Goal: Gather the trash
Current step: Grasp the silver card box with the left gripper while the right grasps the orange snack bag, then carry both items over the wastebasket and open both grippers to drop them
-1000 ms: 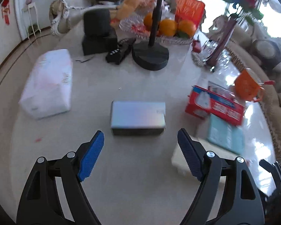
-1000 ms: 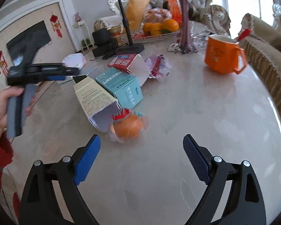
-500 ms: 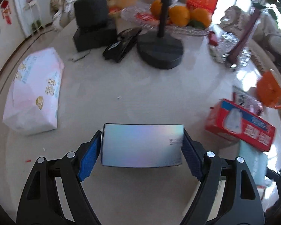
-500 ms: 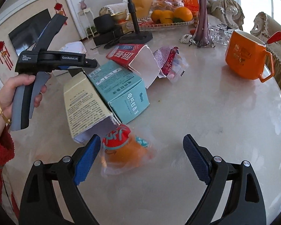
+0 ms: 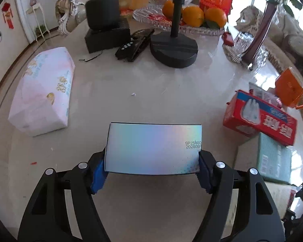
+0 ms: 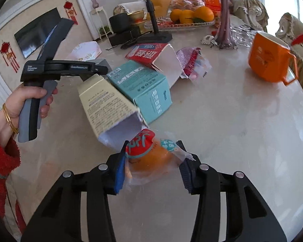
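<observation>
Both grippers have closed since before: left gripper (image 5: pixel 151 173) clamps the shiny silver box (image 5: pixel 153 148), right gripper (image 6: pixel 152 171) pinches the clear wrapper (image 6: pixel 151 159) with an orange inside. Farther, cardboard cartons (image 6: pixel 139 84) lie open on the marble table (image 6: pixel 232 121).

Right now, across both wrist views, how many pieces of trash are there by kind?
Cardboard boxes: 4. These are the silver box in the left tool, the red box, the teal box and the cream box.
Plastic wrappers: 2. These are the snack bag in the right tool and the crumpled wrapper.
Total: 6
</observation>
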Tool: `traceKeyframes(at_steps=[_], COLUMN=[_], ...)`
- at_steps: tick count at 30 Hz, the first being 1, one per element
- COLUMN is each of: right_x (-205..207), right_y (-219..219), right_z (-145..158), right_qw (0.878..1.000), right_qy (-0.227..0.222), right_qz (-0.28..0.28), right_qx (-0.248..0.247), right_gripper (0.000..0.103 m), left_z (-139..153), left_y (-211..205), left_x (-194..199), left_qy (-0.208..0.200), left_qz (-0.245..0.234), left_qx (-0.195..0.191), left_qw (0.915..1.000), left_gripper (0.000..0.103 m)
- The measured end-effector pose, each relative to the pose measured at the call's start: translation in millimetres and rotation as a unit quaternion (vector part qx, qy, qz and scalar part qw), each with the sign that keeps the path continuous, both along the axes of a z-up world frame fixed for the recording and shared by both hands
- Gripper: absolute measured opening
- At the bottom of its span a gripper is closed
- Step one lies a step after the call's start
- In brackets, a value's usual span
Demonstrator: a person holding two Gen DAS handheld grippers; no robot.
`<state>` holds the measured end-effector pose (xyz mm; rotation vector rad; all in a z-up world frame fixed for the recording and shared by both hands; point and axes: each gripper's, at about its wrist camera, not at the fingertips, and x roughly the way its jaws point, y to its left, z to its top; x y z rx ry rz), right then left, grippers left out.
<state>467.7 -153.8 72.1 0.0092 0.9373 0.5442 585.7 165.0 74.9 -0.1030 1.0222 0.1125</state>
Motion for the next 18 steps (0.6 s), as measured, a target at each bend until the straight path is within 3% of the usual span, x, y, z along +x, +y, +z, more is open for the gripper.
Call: traceKeyframes(at_steps=[9,13,18], right_x=[-60.1,-110.0,-187.5], right_y=[-30.6,-39.2,-38.8], right_z=[30.5,28.7,27.3], right_qw=[0.998,0.998,0.996], right_qy=[-0.025,-0.022,-0.032], right_qz=[-0.029,-0.03,-0.02], right_qx=[0.04,0.057,0.08], right_gripper=[0.043,0.043,0.043], left_z=[38.6,45.1,48.1], left_y=[7.9,10.9,5.7], left_x=[-80.8,-145.8,-260.5], left_qy=[-0.042,-0.047,-0.071], left_qz=[-0.015,-0.022,-0.04], left_qx=[-0.03,-0.038,-0.039], left_qw=[0.9986,0.9979,0.996], left_gripper=[0.07,0.07,0.07])
